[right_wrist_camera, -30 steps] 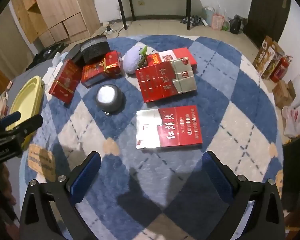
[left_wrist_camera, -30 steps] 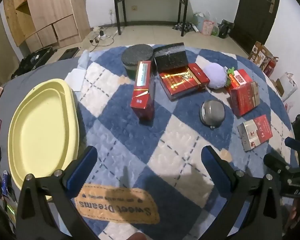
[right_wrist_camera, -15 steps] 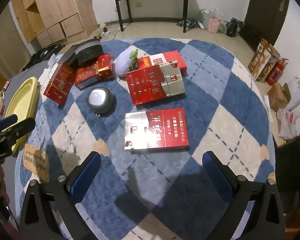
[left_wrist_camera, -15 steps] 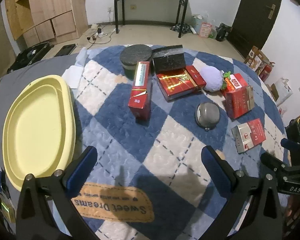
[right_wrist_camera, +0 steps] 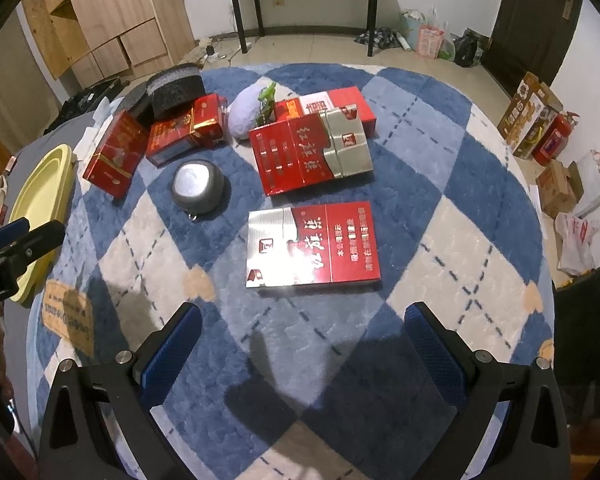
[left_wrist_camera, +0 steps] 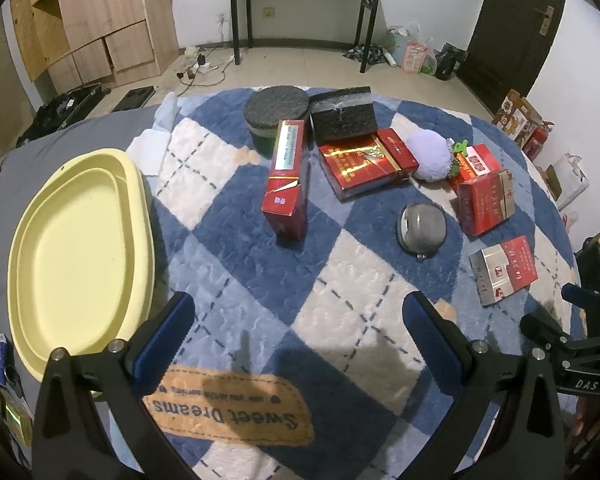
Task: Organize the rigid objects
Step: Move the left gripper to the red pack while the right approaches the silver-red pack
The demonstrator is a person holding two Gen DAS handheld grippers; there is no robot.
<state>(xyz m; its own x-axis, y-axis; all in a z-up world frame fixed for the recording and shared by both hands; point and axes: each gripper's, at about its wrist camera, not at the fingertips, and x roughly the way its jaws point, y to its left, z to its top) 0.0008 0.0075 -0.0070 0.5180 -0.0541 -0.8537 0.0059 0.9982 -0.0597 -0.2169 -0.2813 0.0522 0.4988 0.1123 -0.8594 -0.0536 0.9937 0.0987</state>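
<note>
Both tongs held spread and empty above a checked rug strewn with boxes.

The left gripper (left_wrist_camera: 298, 322) and right gripper (right_wrist_camera: 302, 322) are seen wide open over the near edge of the rug (left_wrist_camera: 260, 280), nothing pinched, probably poised for a first pick. A tan label (left_wrist_camera: 228, 410) sewn at the near edge is read as "Sweet Dreams". A flat red pack (right_wrist_camera: 314, 246) with Chinese writing is laid nearest the right gripper, likely the easiest first target. Beyond it lie a grey dome (right_wrist_camera: 198, 186) and a larger red carton (right_wrist_camera: 310, 154). Toward the far edge, a red box (left_wrist_camera: 286, 178), a gold-printed box (left_wrist_camera: 358, 168), a lilac ball (left_wrist_camera: 428, 155) and dark foam blocks (left_wrist_camera: 344, 118) are clustered. A yellow tray (left_wrist_camera: 20, 280) is kept off the rug's left edge, presumably as the place for sorted items.
</note>
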